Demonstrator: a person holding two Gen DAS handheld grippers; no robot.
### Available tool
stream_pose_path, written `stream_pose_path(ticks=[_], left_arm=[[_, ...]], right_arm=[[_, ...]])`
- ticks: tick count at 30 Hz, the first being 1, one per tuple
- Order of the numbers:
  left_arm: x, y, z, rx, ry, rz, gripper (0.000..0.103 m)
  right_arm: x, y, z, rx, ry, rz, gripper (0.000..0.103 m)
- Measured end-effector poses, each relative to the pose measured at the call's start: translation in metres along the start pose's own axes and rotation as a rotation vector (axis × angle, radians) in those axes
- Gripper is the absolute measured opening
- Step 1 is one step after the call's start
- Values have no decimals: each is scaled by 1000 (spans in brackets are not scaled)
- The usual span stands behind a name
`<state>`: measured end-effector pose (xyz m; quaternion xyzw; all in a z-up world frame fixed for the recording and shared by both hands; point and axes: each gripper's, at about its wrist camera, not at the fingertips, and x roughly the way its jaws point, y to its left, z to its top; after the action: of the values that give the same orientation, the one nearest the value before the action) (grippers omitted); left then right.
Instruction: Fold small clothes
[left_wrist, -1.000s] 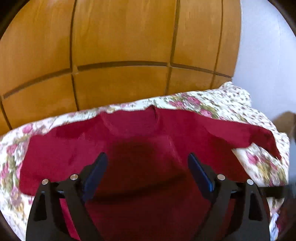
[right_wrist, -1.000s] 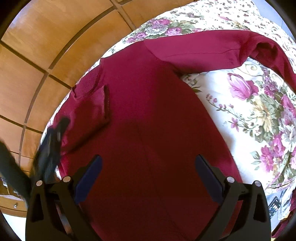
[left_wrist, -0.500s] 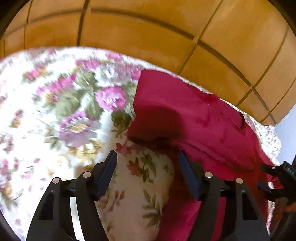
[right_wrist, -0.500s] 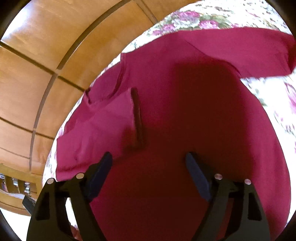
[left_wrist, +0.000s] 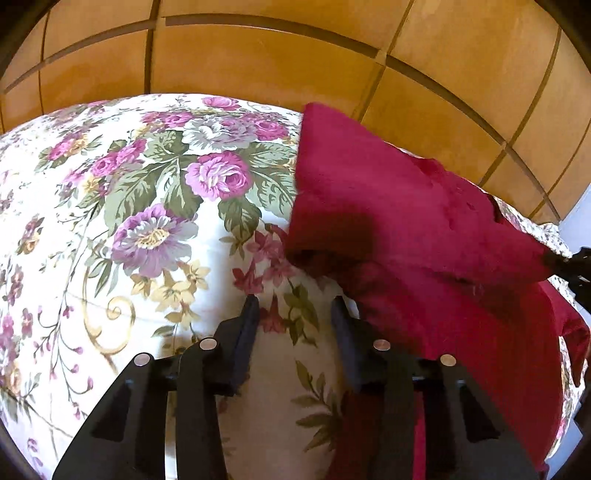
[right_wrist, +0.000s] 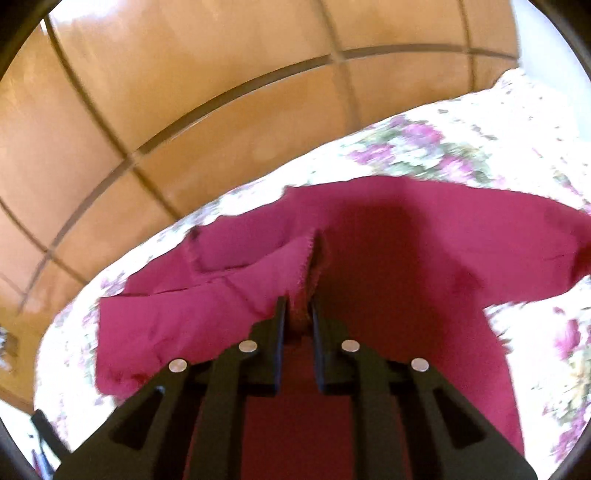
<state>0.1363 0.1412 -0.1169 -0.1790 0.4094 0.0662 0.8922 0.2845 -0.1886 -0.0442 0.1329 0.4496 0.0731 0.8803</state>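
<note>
Right gripper pinching a sleeve edge while the left gripper is waiting apart beside the garment.

The right gripper (right_wrist: 297, 314) is closing its black fingers (right_wrist: 277, 332) together on a raised ridge of the dark red knitted long-sleeved top (right_wrist: 399, 295), near the cuff of the folded-in left sleeve (right_wrist: 229, 295). The left gripper (left_wrist: 293, 314) is hovering with its fingers apart and gripping nothing, over the white floral-printed cotton bedspread (left_wrist: 155, 236), with its right finger just beside the top's (left_wrist: 424, 236) edge. The top is lying spread across the bedspread, with its far edge near the orange-brown wooden panelled headboard (right_wrist: 184, 122). To fold well, I judge the pinch should be carrying only the sleeve layer, moving it across low and flat so the body underneath is not dragging or bunching.
</note>
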Motion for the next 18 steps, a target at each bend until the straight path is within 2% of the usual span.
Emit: stream_pose_path(ticks=[2, 4, 5, 7, 9, 10, 11, 13, 15, 18], left_arm=[[-2, 2, 0, -11, 4, -33, 40], [-4, 3, 4, -25, 12, -75, 40], [-5, 2, 6, -28, 10, -103, 41], [-3, -3, 14, -19, 5, -104, 41], [6, -10, 25, -7, 21, -59, 42], [12, -10, 29, -8, 38, -32, 42], [20, -7, 32, -23, 63, -2, 42], [20, -6, 31, -27, 54, -6, 41], [14, -18, 22, 80, 20, 60, 42], [6, -19, 12, 103, 2, 77, 42]], right_arm=[[19, -5, -6, -15, 65, 9, 13], [29, -5, -12, -48, 107, -40, 20], [32, -6, -15, -49, 121, -51, 25], [27, -14, -17, -14, 120, -25, 30], [22, -20, -19, 11, 119, -4, 50], [19, -22, -20, 18, 116, -6, 73], [13, -24, -21, 25, 106, -22, 80], [8, -30, -20, 51, 100, -14, 79], [-2, -46, -18, 115, 76, 5, 79], [-21, -84, -12, 284, 14, 17, 79]])
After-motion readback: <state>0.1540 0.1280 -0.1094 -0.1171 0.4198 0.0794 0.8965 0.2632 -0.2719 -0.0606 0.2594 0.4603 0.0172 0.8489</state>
